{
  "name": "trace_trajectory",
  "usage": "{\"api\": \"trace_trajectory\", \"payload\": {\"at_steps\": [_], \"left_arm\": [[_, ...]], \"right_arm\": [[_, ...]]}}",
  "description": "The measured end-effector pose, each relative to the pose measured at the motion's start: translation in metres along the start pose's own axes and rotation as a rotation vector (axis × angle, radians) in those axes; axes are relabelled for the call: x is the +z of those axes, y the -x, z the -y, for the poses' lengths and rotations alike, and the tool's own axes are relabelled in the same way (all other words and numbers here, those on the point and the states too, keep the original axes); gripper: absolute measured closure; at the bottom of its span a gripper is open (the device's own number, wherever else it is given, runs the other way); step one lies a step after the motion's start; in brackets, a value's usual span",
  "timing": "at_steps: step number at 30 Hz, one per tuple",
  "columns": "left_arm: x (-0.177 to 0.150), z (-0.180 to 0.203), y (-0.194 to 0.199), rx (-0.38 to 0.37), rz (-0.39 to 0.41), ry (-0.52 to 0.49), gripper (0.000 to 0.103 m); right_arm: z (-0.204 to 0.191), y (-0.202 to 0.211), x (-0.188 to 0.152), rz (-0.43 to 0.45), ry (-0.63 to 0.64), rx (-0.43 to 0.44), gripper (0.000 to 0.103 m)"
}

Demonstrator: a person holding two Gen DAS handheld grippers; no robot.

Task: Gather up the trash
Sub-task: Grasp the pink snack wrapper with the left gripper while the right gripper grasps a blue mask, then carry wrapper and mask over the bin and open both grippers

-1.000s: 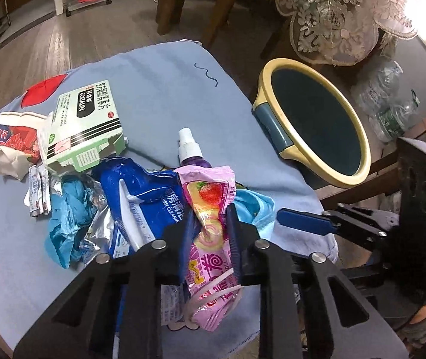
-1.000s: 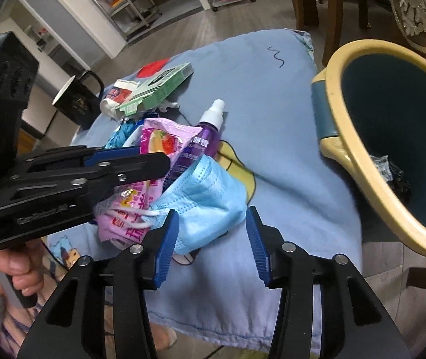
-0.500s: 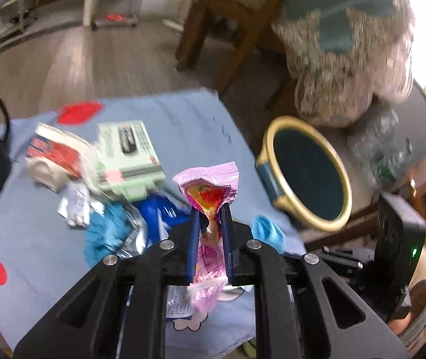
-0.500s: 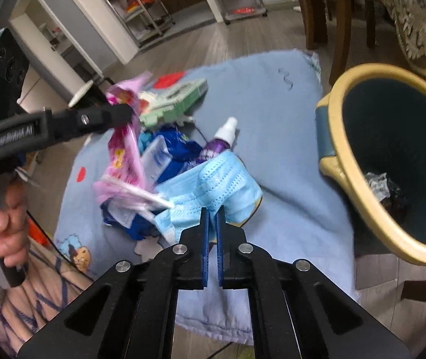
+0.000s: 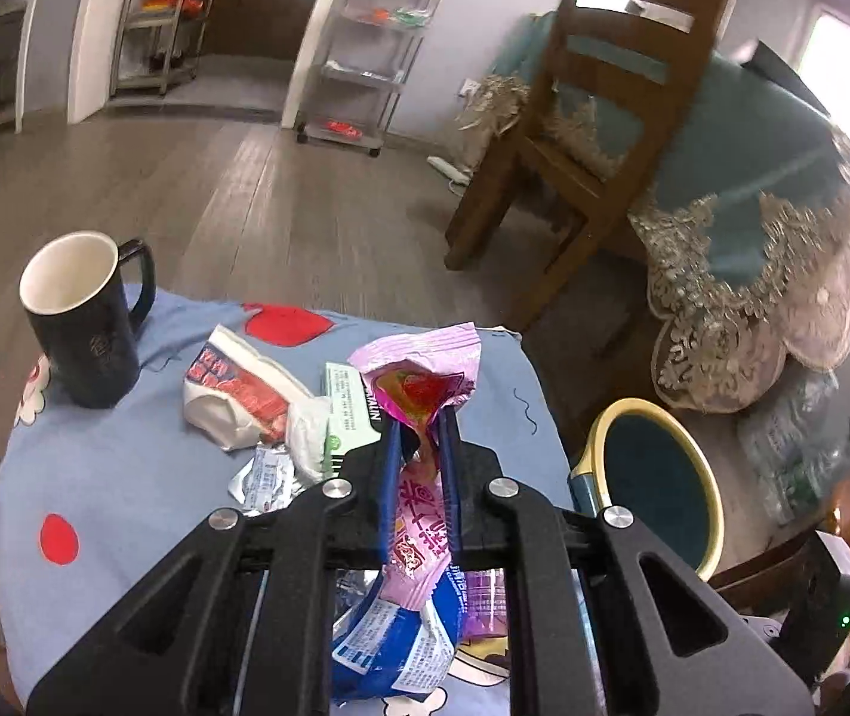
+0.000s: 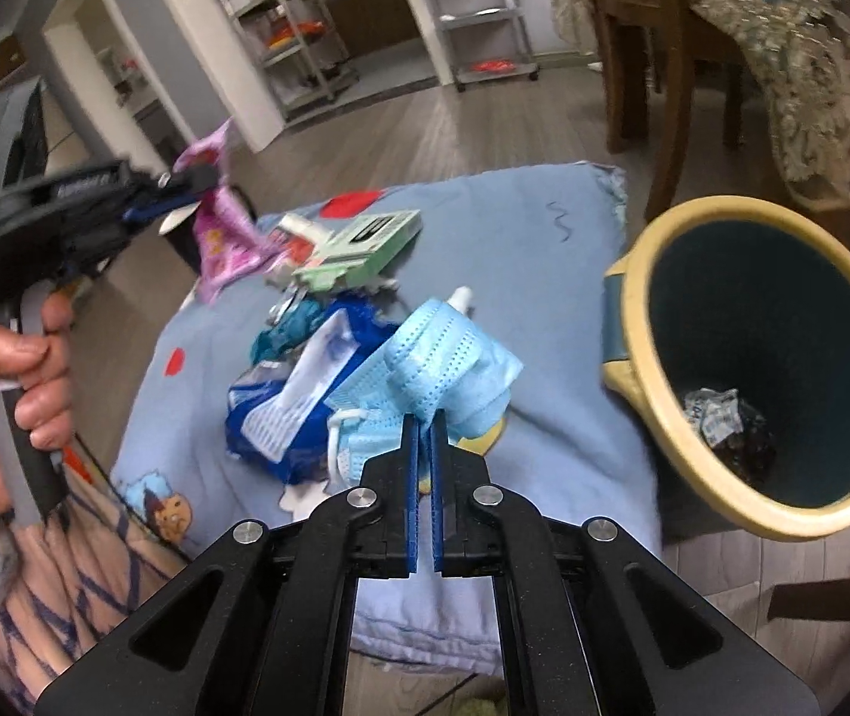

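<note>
Above the blue cloth-covered table [image 6: 544, 274], the left gripper [image 5: 419, 435] pinches a pink snack wrapper [image 5: 419, 382] clear of the litter, while the right gripper [image 6: 423, 426] is pressed together on a fold of a blue face mask [image 6: 443, 358] just beside the yellow-rimmed bin [image 6: 634, 322]. To finish well, each load should probably travel over the rim before the jaws part, right first since it is nearer. The mask's loose ear loop [image 6: 338, 423] could snag the blue packet [image 6: 282, 406] beneath, so a straight upward lift seems wise.
</note>
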State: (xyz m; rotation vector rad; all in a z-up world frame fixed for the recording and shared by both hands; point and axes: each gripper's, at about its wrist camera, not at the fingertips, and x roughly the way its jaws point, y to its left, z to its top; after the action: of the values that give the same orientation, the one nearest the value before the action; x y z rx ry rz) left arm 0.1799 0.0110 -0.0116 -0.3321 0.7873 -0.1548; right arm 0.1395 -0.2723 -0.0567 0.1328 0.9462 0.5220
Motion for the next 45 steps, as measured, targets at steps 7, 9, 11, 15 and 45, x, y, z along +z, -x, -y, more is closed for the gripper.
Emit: {"api": "trace_trajectory", "payload": {"at_steps": [7,9,11,15,45], "left_arm": [[-0.005,0.018,-0.006,-0.043,-0.043,-0.055,0.092],[-0.008,0.026,-0.009,-0.056,-0.058,-0.071,0.092],[-0.011,0.034,-0.012,-0.068,-0.072,-0.083,0.092],[-0.015,0.048,-0.018,-0.093,-0.098,-0.105,0.091],[-0.034,0.146,-0.047,-0.206,-0.196,-0.226,0.091]], "right_arm": [[0.022,0.025,0.010,0.077,-0.071,-0.025,0.099],[0.029,0.034,0.013,0.099,-0.087,-0.038,0.099],[0.035,0.042,0.016,0.121,-0.100,-0.052,0.099],[0.055,0.062,0.023,0.166,-0.133,-0.090,0.099],[0.140,0.060,0.025,0.154,-0.312,-0.266,0.096]]}}
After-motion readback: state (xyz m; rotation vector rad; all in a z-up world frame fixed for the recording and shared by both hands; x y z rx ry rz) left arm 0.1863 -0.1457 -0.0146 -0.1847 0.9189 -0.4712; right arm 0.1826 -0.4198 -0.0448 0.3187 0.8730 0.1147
